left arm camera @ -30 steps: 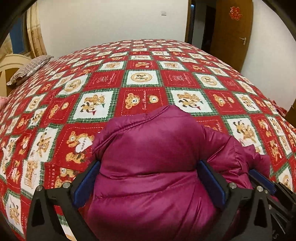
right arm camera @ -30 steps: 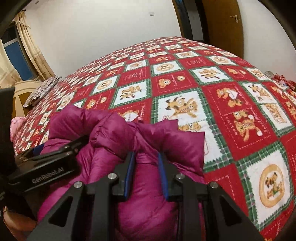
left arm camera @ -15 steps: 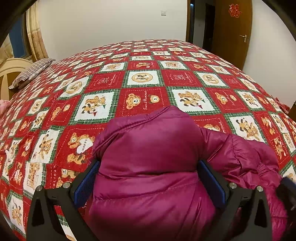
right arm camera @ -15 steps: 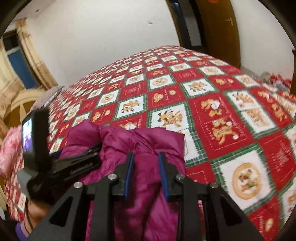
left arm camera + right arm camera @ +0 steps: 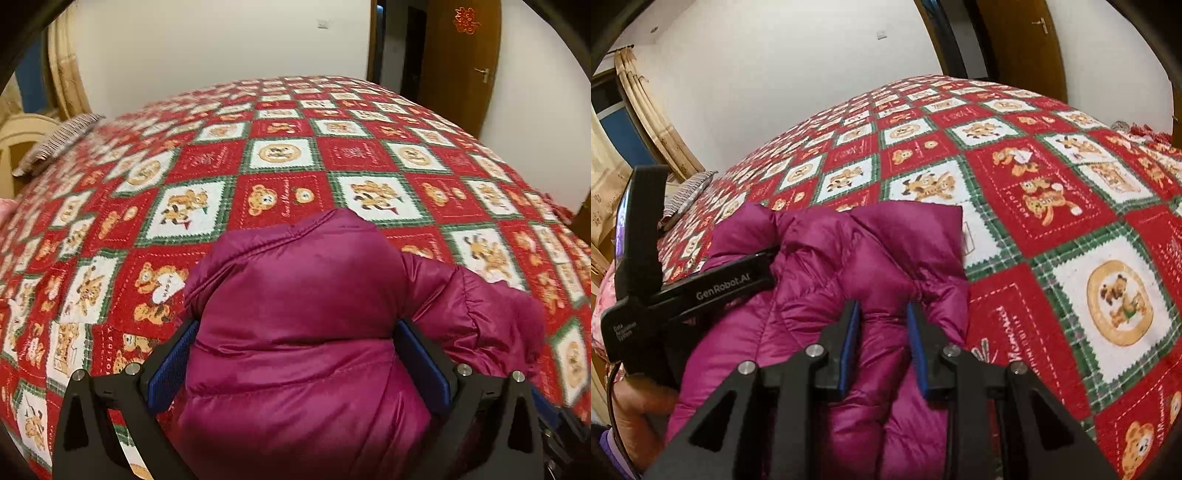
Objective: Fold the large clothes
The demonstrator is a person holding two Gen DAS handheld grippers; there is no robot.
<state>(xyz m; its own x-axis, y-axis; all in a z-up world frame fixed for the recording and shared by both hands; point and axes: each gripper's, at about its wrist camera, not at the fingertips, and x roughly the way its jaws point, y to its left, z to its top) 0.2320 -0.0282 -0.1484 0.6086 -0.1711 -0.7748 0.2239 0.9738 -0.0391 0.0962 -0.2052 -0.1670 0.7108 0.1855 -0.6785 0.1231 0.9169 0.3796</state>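
Note:
A magenta puffer jacket [image 5: 314,332] lies bunched on the near part of a red teddy-bear patchwork bedspread [image 5: 280,155]. My left gripper [image 5: 297,365] stands wide, its blue pads pressed on both sides of a thick bundle of the jacket. In the right wrist view the jacket [image 5: 849,258] shows a flat folded edge at the far right. My right gripper [image 5: 882,343] is shut narrowly on a ridge of it. The left gripper's black finger [image 5: 738,282] reaches into the jacket from the left, held by a person's hand [image 5: 639,398].
The bedspread [image 5: 1071,221] stretches far ahead and to the right. A striped pillow [image 5: 59,140] lies at the far left by a cream headboard [image 5: 22,129]. A wooden door [image 5: 458,55] and white walls stand beyond the bed. Pink fabric [image 5: 602,295] shows at the left edge.
My right gripper has slid to the right with its fold of jacket, away from the left gripper. The jacket's right side is spread wider. The left gripper has stayed in place.

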